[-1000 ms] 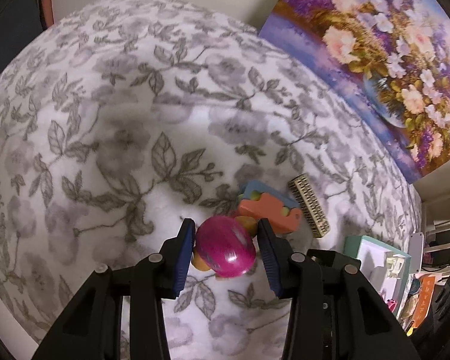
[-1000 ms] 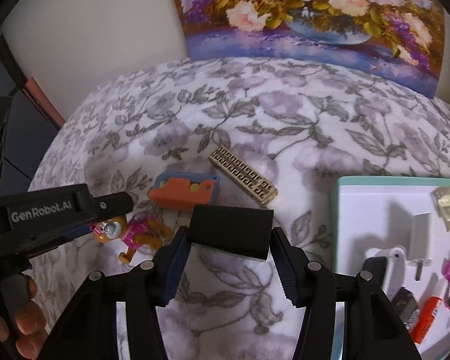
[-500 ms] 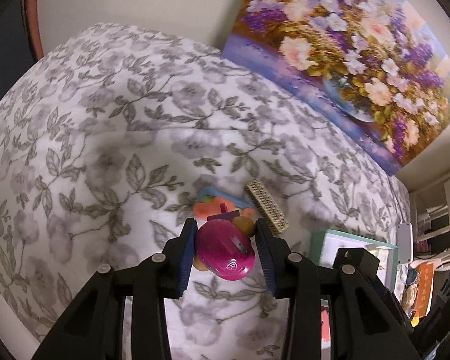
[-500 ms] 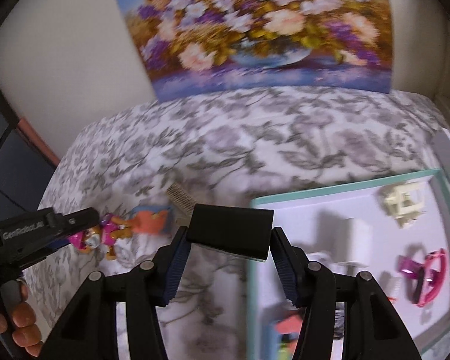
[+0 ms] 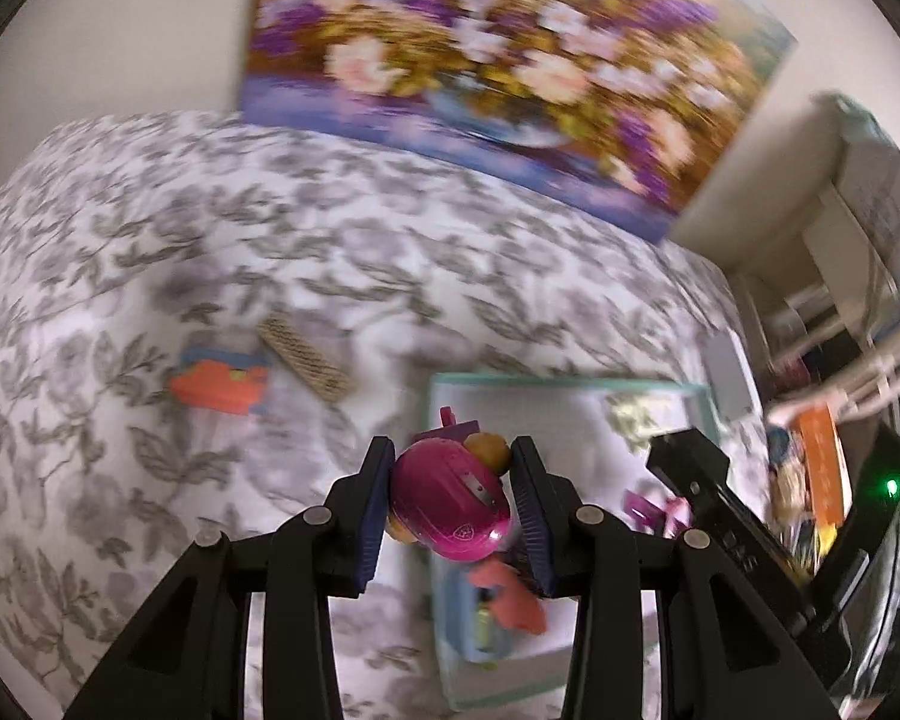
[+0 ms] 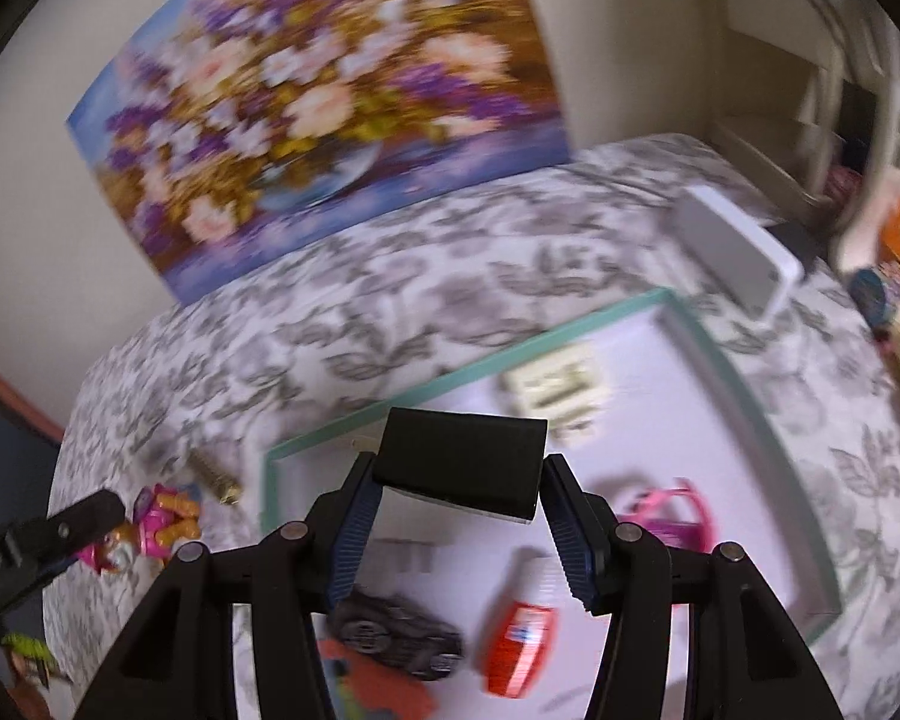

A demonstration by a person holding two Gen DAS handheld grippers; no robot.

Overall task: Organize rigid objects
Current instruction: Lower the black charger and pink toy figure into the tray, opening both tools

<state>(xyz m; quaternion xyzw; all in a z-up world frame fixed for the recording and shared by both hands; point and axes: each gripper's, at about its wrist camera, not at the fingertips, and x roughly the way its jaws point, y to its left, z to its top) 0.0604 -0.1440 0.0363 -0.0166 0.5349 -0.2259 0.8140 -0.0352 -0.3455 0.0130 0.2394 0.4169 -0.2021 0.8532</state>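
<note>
Both grippers have swung across from the open bedspread toward the teal-rimmed tray (image 6: 711, 360); a second ago the tray sat at the edge of each view, now it fills the middle. Frames are motion-blurred.

Left gripper (image 5: 453, 507): fingers clamped on the pink toy figure (image 5: 447, 504), pads pressing both sides of its magenta helmet. Figure is held in the air above the tray's near-left corner (image 5: 444, 387).

Right gripper (image 6: 459, 519): fingers clamped on the black block (image 6: 462, 465), held level over the tray interior.

Still out on the floral bedspread (image 5: 150, 240): orange-and-blue toy (image 5: 219, 381) and tan comb-like strip (image 5: 306, 357), just beside each other, left of the tray.

Inside the tray: cream plastic piece (image 6: 555, 387) near the far rim, pink piece (image 6: 669, 513), red-orange bottle (image 6: 519, 645), black toy car (image 6: 399, 642) touching an orange piece (image 6: 378, 687).

Grey-white box (image 6: 738, 252) lies beyond the tray's far corner.
</note>
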